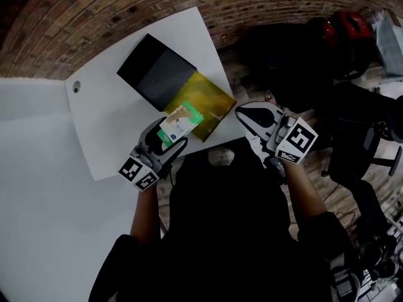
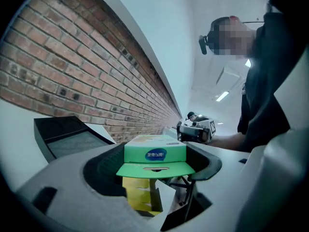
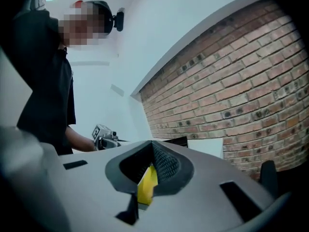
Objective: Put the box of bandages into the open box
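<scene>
The box of bandages [image 1: 180, 123] is green and white, and my left gripper [image 1: 171, 133] is shut on it just above the near edge of the open yellow box [image 1: 203, 103]. In the left gripper view the bandage box [image 2: 154, 152] sits level between the jaws, with the yellow box [image 2: 139, 195] showing beneath it. My right gripper [image 1: 244, 114] hovers off the table's right edge, beside the yellow box, with its jaws together and nothing in them. A sliver of the yellow box [image 3: 147, 185] shows past them in the right gripper view.
A black lid [image 1: 156, 73] lies against the far side of the yellow box on the white table [image 1: 101, 131]. A brick wall [image 1: 126, 5] runs behind. Dark bags and a chair [image 1: 352, 124] stand on the floor to the right.
</scene>
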Demonstrator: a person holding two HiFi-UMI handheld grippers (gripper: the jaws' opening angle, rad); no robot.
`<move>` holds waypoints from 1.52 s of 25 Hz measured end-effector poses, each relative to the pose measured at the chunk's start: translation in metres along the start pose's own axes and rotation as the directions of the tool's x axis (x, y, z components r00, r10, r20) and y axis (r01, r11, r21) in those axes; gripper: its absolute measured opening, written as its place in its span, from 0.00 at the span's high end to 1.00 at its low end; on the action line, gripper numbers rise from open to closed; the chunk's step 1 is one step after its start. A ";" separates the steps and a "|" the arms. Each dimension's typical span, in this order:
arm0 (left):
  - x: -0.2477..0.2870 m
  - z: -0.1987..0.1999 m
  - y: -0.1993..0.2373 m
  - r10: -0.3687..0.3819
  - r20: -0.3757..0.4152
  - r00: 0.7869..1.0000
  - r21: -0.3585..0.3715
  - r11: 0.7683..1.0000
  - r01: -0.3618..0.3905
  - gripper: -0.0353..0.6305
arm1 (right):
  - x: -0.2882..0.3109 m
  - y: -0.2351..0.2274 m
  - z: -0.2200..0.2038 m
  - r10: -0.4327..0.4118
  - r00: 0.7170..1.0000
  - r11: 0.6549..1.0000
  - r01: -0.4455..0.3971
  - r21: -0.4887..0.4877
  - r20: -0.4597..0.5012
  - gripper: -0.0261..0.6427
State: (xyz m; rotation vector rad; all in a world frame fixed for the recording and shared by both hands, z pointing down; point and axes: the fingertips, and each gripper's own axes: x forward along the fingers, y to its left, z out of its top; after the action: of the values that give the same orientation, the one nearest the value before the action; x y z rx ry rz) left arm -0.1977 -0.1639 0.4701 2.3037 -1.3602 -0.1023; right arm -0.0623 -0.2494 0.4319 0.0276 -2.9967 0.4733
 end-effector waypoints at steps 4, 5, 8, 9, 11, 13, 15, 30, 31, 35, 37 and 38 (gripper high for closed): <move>0.006 0.003 0.007 0.094 0.012 0.996 -0.002 0.996 -0.094 0.39 | 0.000 -0.015 0.000 0.067 0.998 0.998 -0.067 0.016 -0.018 0.95; 0.006 0.001 0.009 0.118 0.014 0.993 -0.002 0.993 -0.118 0.39 | 0.000 -0.016 -0.001 0.088 0.996 0.996 -0.087 0.020 -0.023 0.95; 0.009 -0.010 0.012 0.174 0.011 0.985 -0.013 0.985 -0.174 0.39 | -0.003 -0.016 -0.008 0.144 0.989 0.989 -0.143 0.024 -0.040 0.95; 0.011 -0.015 0.012 0.187 0.009 0.982 -0.022 0.982 -0.187 0.39 | -0.005 -0.016 -0.011 0.158 0.986 0.987 -0.157 0.027 -0.046 0.95; 0.013 -0.023 0.011 0.214 0.004 0.977 -0.031 0.976 -0.214 0.39 | -0.008 -0.016 -0.018 0.183 0.981 0.983 -0.181 0.036 -0.059 0.95; 0.014 -0.027 0.013 0.244 -0.004 0.970 -0.032 0.969 -0.244 0.39 | -0.011 -0.017 -0.023 0.197 0.978 0.980 -0.194 0.047 -0.069 0.95; 0.015 -0.031 0.016 0.268 -0.014 0.963 -0.042 0.962 -0.268 0.39 | -0.011 -0.019 -0.026 0.206 0.976 0.978 -0.202 0.056 -0.074 0.95; 0.053 -0.092 0.047 0.392 -0.195 0.899 0.113 0.920 -0.376 0.39 | -0.006 -0.012 -0.027 0.259 0.963 0.966 -0.255 0.051 -0.081 0.95; 0.056 -0.096 0.049 0.402 -0.208 0.892 0.128 0.915 -0.383 0.39 | -0.007 -0.013 -0.029 0.256 0.963 0.966 -0.252 0.052 -0.082 0.95; 0.069 -0.108 0.055 0.423 -0.267 0.866 0.186 0.904 -0.384 0.39 | -0.013 -0.014 -0.032 0.248 0.965 0.968 -0.244 0.055 -0.086 0.95; 0.075 -0.116 0.057 0.427 -0.305 0.851 0.217 0.902 -0.374 0.39 | -0.014 -0.014 -0.034 0.244 0.966 0.969 -0.240 0.053 -0.088 0.95; 0.077 -0.119 0.059 0.428 -0.317 0.846 0.226 0.901 -0.371 0.39 | -0.015 -0.014 -0.035 0.240 0.967 0.970 -0.236 0.053 -0.088 0.95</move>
State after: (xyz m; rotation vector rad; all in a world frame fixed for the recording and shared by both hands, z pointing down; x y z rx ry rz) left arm -0.1715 -0.2115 0.6138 1.9676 -1.6562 0.5546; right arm -0.0433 -0.2523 0.4673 -0.3459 -2.9090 0.5443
